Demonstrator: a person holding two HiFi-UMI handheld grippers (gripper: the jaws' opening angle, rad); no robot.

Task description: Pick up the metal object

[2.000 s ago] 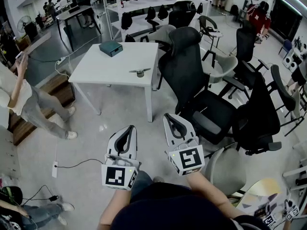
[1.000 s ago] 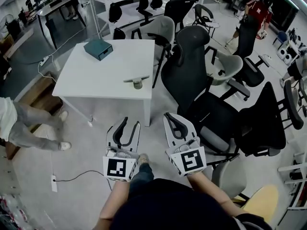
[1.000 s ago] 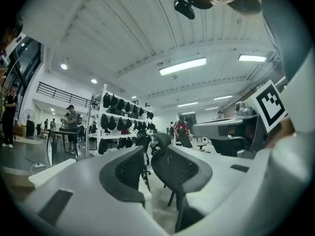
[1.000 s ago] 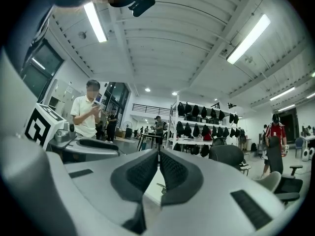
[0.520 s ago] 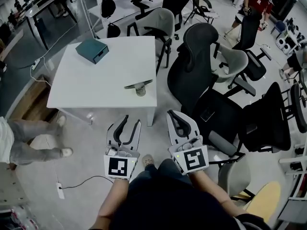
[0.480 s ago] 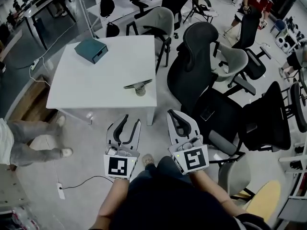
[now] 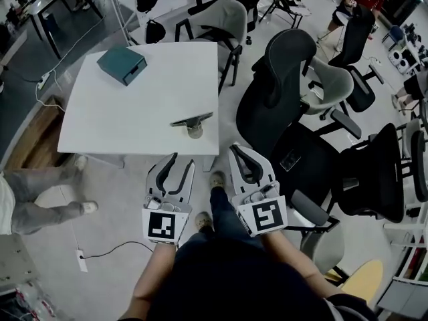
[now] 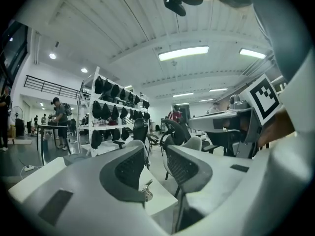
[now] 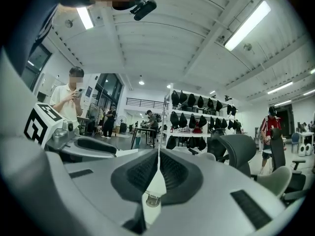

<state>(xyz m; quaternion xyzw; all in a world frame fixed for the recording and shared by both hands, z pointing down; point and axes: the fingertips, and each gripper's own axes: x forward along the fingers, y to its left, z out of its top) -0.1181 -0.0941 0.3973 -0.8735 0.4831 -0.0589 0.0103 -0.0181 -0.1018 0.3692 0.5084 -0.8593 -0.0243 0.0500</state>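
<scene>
Here the left tool (image 7: 180, 162) has its jaws spread wide with nothing between them; the left gripper view shows only open room and a corner of the counter (image 7: 134, 105) in the gap. The right tool (image 7: 236, 152) has its jaws pressed together at the tips and pinches nothing. In the right gripper view, the dark pads (image 9: 138, 173) meet along a thin slit.

Both tools hang side by side, just apart from each other. They are off the counter's near edge and touch neither the counter nor anything on it.

The metal object (image 7: 192, 124), a flat plate on a short round base, stands on the white counter just ahead of the tools, near the edge closest to them and roughly between their two lines. It appears low in the gap of the left tool and below the closed tips of the right one.

A teal box (image 7: 121, 64) lies well beyond the left tool, at the counter's far left corner. Office chairs (image 7: 277, 92) crowd ahead and to the right of the right tool.
</scene>
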